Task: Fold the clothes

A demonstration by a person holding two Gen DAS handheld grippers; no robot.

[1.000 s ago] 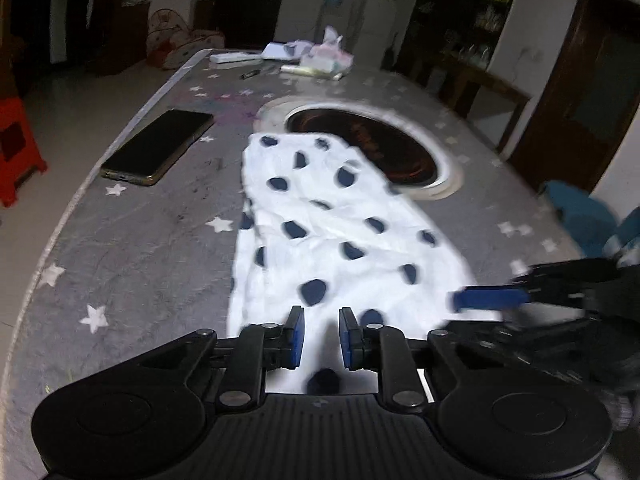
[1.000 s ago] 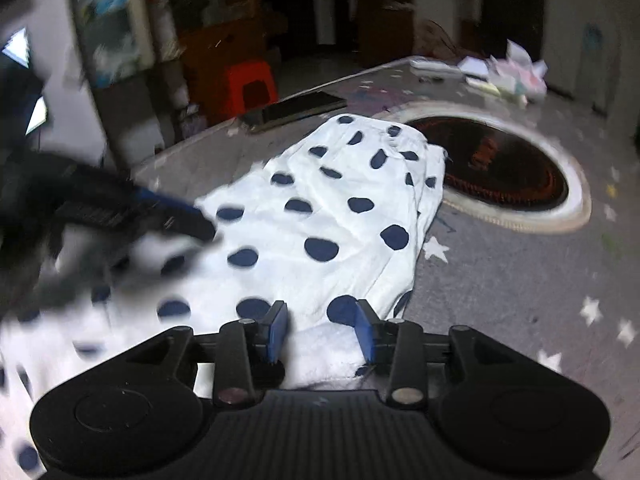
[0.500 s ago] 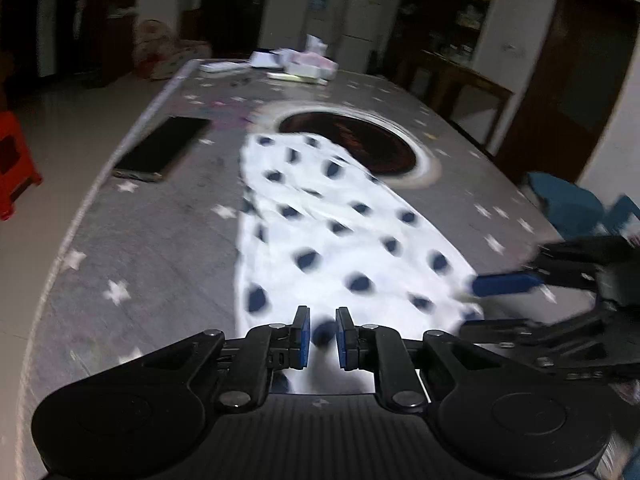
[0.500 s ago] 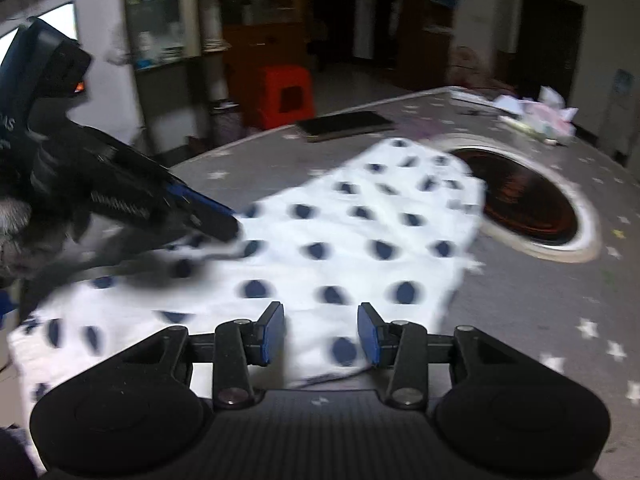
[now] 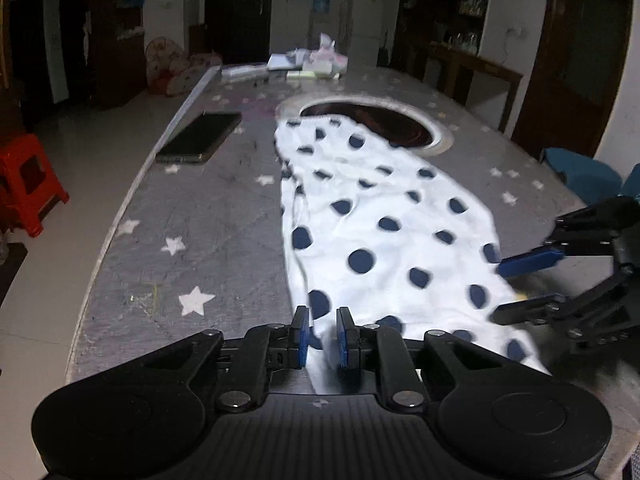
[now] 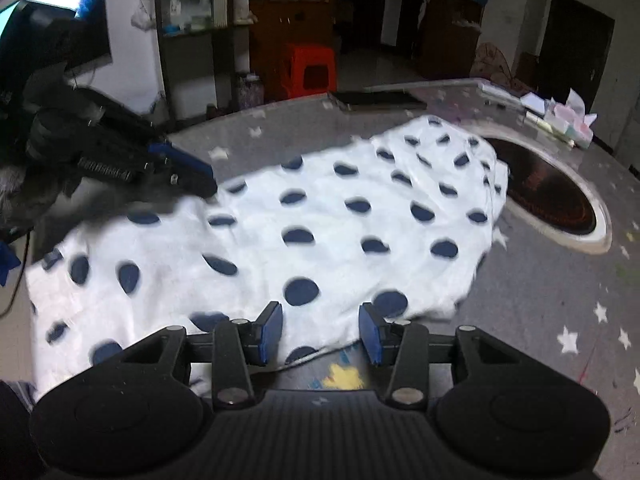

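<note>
Here is the left gripper low at 6 o'clock in its own view, its blue fingers drawn close together with a strip of the white polka-dot garment running between them; it looks pinched there, the near hem caught in the narrow gap. The garment stretches away toward 12 o'clock across the grey star-print tabletop, its far end lapping over the rim of the round dark inset sunk in the middle of the tabletop.

Over at 3 o'clock in that same view the right gripper comes in from the side, its two fingers well apart at the garment's right edge. In the right wrist view the story is clear: the right gripper has its fingers spread wide, cloth lying between and below them but not clamped, a yellow star on the tabletop showing just under the hem.

A dark phone lies at 10 o'clock near the tabletop's left edge, well apart from the garment. A pile of papers and packets sits at 12 o'clock on the far end. A red stool stands on the floor at 9 o'clock.
</note>
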